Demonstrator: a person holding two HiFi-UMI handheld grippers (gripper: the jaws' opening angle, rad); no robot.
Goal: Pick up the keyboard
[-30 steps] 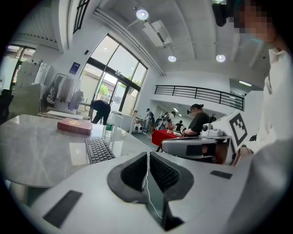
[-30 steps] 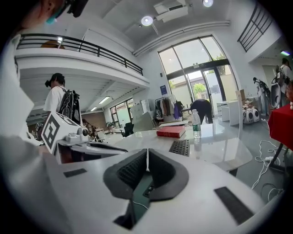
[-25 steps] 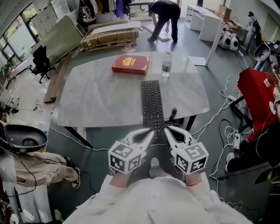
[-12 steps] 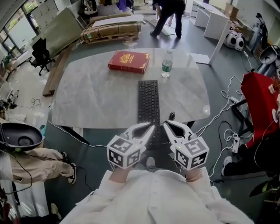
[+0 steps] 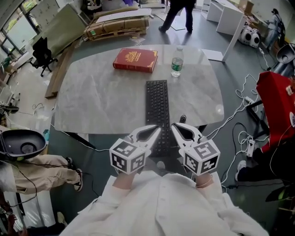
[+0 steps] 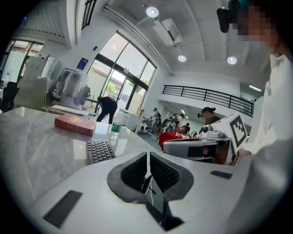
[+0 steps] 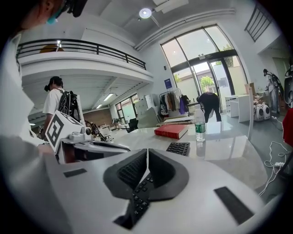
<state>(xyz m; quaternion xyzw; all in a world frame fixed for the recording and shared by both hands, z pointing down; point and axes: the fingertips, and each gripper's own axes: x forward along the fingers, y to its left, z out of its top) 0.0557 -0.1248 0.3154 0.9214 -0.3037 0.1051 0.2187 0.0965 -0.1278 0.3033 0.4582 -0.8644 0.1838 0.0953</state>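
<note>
A black keyboard (image 5: pixel 157 108) lies lengthwise on the grey marble table (image 5: pixel 101 99), its near end sticking out past the table's front edge. My left gripper (image 5: pixel 156 130) sits at the left side of that near end and my right gripper (image 5: pixel 174 126) at the right side. Both have their jaws shut with nothing between the pads. Whether their sides press on the keyboard I cannot tell. In the left gripper view the keyboard (image 6: pixel 100 151) runs away beyond the shut left gripper (image 6: pixel 148 154). In the right gripper view its keys (image 7: pixel 139 200) show under the shut right gripper (image 7: pixel 147 151).
A red book (image 5: pixel 135 60) and a water bottle (image 5: pixel 176 61) stand at the table's far side. A person (image 5: pixel 177 11) walks beyond it. Cables (image 5: pixel 239 138) and a red object (image 5: pixel 276 103) lie to the right, an office chair (image 5: pixel 41 60) to the left.
Both grippers have shifted together a little along the keyboard's near end, still either side of it and still shut. The person at the back has walked on.
</note>
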